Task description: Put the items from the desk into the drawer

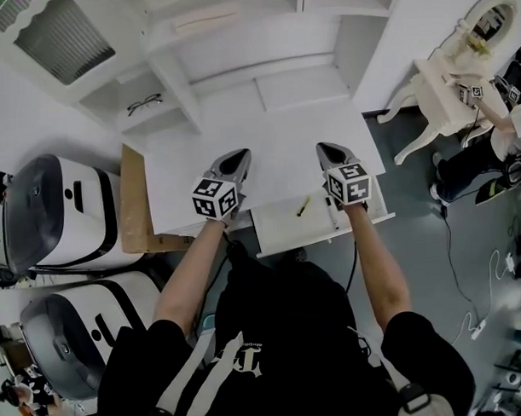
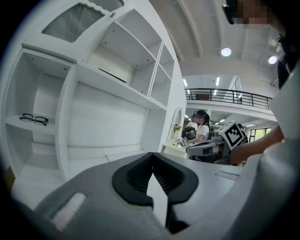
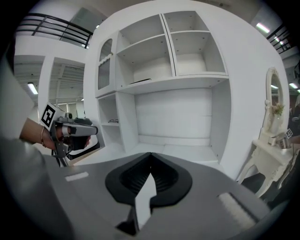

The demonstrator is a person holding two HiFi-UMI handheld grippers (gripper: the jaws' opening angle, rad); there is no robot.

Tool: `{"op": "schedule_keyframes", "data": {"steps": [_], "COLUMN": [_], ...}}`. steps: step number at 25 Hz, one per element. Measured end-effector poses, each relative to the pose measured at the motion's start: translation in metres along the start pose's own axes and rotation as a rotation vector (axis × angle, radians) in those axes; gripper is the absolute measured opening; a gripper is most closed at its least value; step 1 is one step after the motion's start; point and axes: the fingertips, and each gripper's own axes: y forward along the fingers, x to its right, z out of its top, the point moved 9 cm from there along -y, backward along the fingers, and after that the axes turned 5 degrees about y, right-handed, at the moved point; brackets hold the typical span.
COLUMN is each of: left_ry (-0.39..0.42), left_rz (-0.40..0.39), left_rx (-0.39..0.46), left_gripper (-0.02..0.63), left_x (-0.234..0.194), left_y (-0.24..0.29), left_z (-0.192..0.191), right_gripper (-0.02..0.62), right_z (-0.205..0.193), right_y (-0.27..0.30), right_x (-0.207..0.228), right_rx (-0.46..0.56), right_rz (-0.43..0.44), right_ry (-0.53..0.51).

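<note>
Drawer (image 1: 283, 234): is standing pulled out at the front edge of the tabletop (image 1: 266, 134), at the lower middle of the head view.
Items: a yellow pen (image 1: 303, 206) and a second thin stick-shaped thing (image 1: 329, 212) are lying inside the drawer, near each other but apart; I cannot tell what the second one is.
Left tongs (image 1: 238, 156): are hovering over the tabletop at the middle of the head view, with the jaws pressed together tip to tip and gripping nothing.
Right tongs (image 1: 327, 148): are hovering to the right of the left tongs and apart from them, with the jaws likewise closed on nothing.
Glasses (image 1: 144, 102): are lying on a low shelf, at the upper left of the head view and the far left of the left gripper view.
Shelves (image 1: 265, 85): are rising white behind the tabletop and filling the middle of both gripper views.
Dressing table (image 1: 444, 94): is standing at the upper right of the head view, well apart from the tabletop.
</note>
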Motion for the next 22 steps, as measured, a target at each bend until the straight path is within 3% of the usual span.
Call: {"op": "schedule_keyframes", "data": {"steps": [8,22], "left_ry": [-0.006,-0.04], "left_rz": [0.055,0.082], "left_rx": [0.022,0.057], "left_gripper": [0.005,0.005], "left_x": [0.007,0.022], "left_y": [-0.015,-0.014], "left_z": [-0.008,-0.016], "right_gripper": [0.003,0.003], "right_z": [0.004,0.003], "right_y": [-0.001,-0.011], "right_x": [-0.016,-0.016], "right_rx": [0.028,0.031], "right_rz": [0.068,0.117], "right_ry": [-0.05,-0.1]}}
